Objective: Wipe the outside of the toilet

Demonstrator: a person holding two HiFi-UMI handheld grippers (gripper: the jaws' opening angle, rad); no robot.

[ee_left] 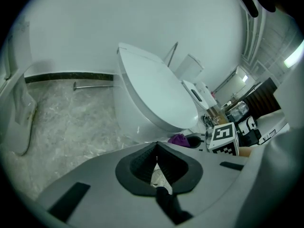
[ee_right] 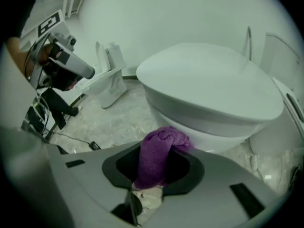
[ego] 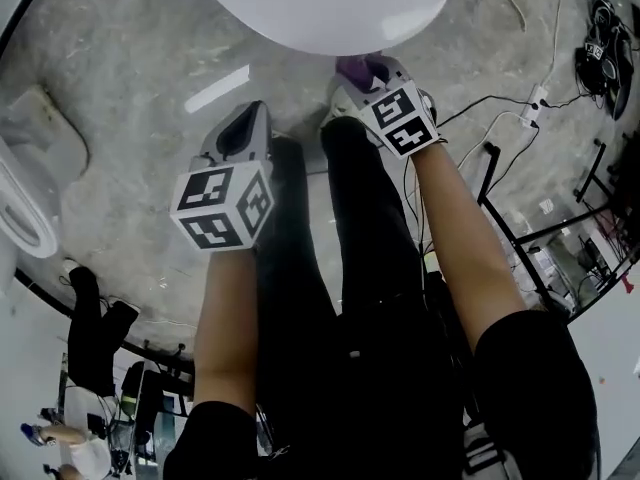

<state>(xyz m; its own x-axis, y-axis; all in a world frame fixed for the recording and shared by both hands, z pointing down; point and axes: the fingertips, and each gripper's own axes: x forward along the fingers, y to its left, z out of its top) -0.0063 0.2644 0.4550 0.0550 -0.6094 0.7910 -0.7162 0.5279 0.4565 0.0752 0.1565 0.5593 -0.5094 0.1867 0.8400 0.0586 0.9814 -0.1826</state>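
A white toilet (ego: pixel 320 3) with its lid down fills the top of the head view; it also shows as the toilet (ee_right: pixel 213 94) in the right gripper view and the toilet (ee_left: pixel 152 99) in the left one. My right gripper (ego: pixel 362 71) is shut on a purple cloth (ee_right: pixel 156 158), held just below the front of the bowl's rim. The purple cloth (ego: pixel 358 68) peeks out under the bowl. My left gripper (ego: pixel 240 133) hangs lower left of the bowl, jaws shut with nothing between them.
The floor is grey marble (ego: pixel 130 98). A second white fixture (ego: pixel 25 208) stands at the left. Cables and a power strip (ego: pixel 535 103) lie at the right, near a black metal frame (ego: pixel 520 228). The person's dark-clad legs (ego: pixel 340 298) stand below the grippers.
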